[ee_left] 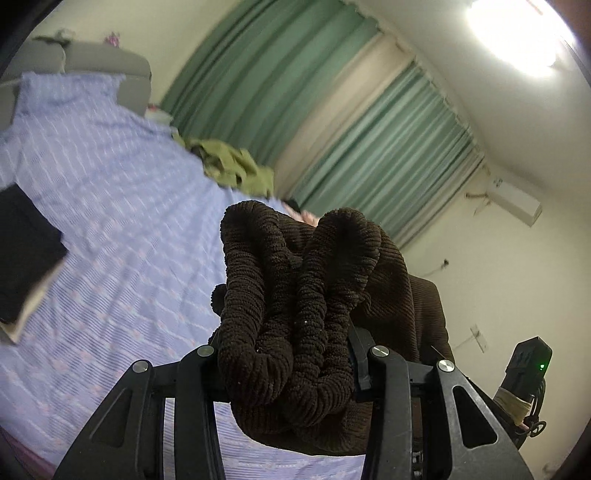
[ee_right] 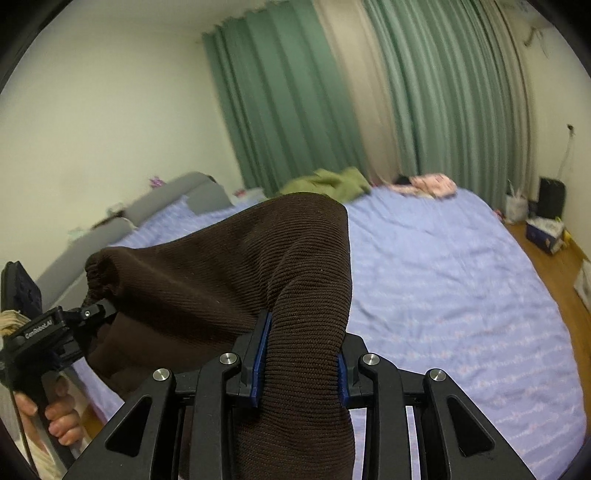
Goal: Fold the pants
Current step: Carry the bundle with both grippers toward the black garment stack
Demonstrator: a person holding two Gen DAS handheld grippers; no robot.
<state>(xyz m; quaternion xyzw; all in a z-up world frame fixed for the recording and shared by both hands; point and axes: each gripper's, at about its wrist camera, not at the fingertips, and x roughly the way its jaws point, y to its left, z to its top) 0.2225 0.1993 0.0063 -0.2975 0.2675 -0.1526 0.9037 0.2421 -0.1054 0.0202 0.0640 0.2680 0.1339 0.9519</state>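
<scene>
Bed (ee_right: 443, 277), lilac patterned sheet; green garment (ee_right: 328, 182), pink cloth (ee_right: 432, 184) at far edge.

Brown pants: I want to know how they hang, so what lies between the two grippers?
In the right wrist view, the brown pants span from the right gripper to the left gripper; nothing else lies between them.

Beyond the jaws, a bed (ee_right: 461, 280) with a lilac patterned cover fills the room. Green curtains (ee_right: 288, 96) with a beige strip between them hang behind it. Cream walls (ee_right: 110, 122), a grey headboard (ee_right: 173, 199), wooden floor (ee_right: 554, 266), a bright ceiling lamp (ee_left: 517, 33).
</scene>
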